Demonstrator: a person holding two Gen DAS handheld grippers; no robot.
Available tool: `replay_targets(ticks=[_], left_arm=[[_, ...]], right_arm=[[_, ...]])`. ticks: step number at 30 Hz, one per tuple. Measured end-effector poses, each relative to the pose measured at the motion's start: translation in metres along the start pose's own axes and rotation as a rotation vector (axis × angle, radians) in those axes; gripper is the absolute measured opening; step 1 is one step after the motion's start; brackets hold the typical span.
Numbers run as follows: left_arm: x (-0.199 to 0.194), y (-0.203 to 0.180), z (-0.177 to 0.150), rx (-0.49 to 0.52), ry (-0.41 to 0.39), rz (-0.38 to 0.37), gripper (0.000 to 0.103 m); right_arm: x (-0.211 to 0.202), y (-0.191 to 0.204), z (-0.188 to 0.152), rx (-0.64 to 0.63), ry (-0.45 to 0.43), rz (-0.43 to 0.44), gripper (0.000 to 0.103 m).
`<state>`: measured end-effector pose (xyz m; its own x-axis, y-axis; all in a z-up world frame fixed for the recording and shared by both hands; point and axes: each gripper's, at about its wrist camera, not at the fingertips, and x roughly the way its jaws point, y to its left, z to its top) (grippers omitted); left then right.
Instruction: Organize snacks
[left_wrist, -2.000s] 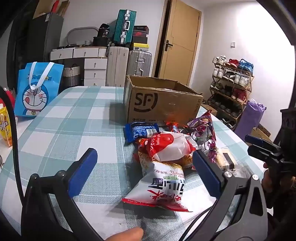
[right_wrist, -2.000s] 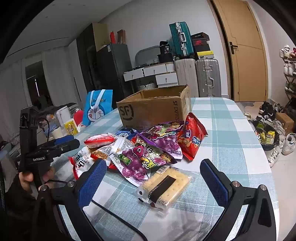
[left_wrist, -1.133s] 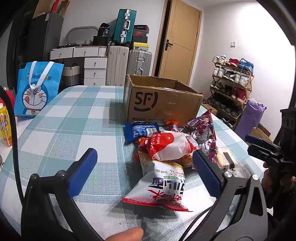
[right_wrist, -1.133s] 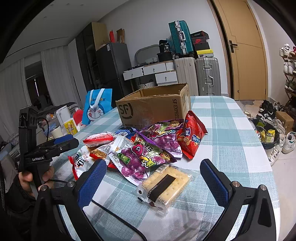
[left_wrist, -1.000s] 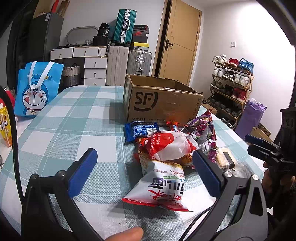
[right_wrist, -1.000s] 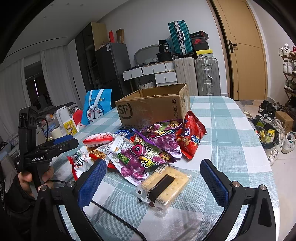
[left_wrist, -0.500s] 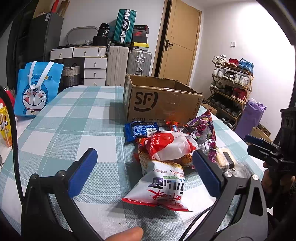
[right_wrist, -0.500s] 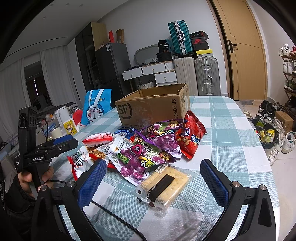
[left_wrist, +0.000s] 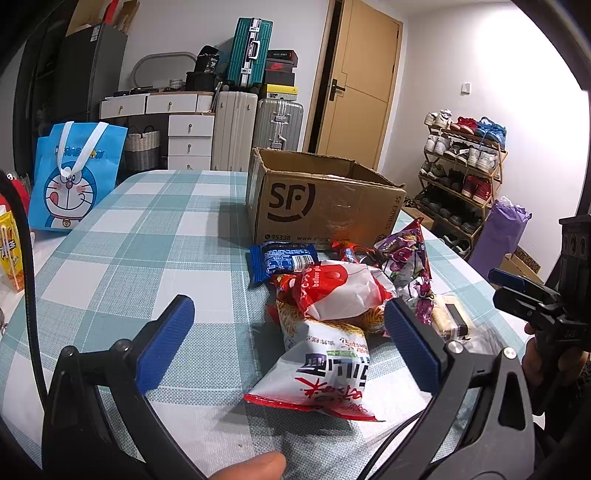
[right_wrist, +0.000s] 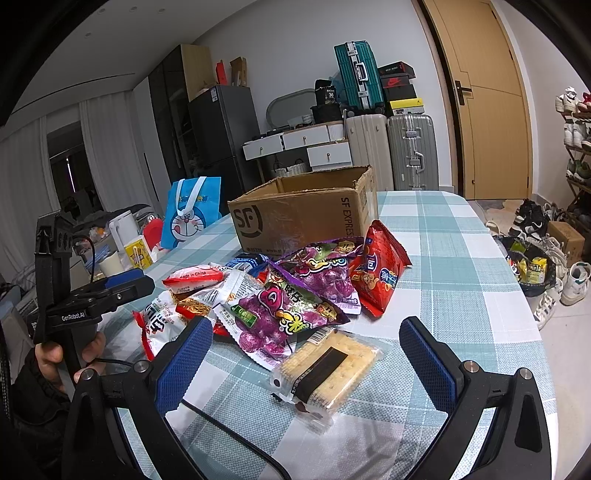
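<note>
- Left gripper (left_wrist: 284, 325) hangs with its jaws wide and empty above the white-and-red snack bag (left_wrist: 325, 373) at the near end of the snack pile on the checked table (left_wrist: 122, 258).
- Right gripper (right_wrist: 306, 354), equally wide, frames the cracker pack (right_wrist: 325, 369).
- Only the right wrist view fully shows the red chip bag (right_wrist: 380, 273).
- The SF cardboard box (left_wrist: 325, 206) stands open behind the pile; its inside is hidden.

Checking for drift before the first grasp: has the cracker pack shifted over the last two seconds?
No. The cracker pack lies in the same spot below the purple candy bag, equally far from the cardboard box.
</note>
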<state>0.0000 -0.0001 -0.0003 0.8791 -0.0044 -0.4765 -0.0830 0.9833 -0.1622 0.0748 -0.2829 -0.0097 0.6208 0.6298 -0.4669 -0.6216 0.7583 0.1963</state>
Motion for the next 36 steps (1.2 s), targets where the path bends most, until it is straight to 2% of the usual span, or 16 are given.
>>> replay_targets(ticks=[16,22,29,33,36], left_arm=[[0.002,-0.003,-0.002,0.006,-0.002,-0.003,0.102],[0.004,-0.007,-0.003,0.021,0.013,-0.012,0.102],[0.011,0.0,0.001,0.004,0.091,-0.019,0.102],[0.013,-0.004,0.0,0.026,0.11,-0.044,0.1],[0.014,-0.007,0.001,0.035,0.125,-0.037,0.1]], right_arm=[[0.0,-0.003,-0.001,0.002,0.004,-0.005,0.103],[0.003,-0.007,-0.001,0.02,0.017,-0.041,0.103],[0.011,-0.011,0.007,0.046,0.079,-0.127,0.103],[0.024,-0.013,0.012,0.03,0.183,-0.215,0.103],[0.033,-0.015,0.01,0.029,0.248,-0.238,0.103]])
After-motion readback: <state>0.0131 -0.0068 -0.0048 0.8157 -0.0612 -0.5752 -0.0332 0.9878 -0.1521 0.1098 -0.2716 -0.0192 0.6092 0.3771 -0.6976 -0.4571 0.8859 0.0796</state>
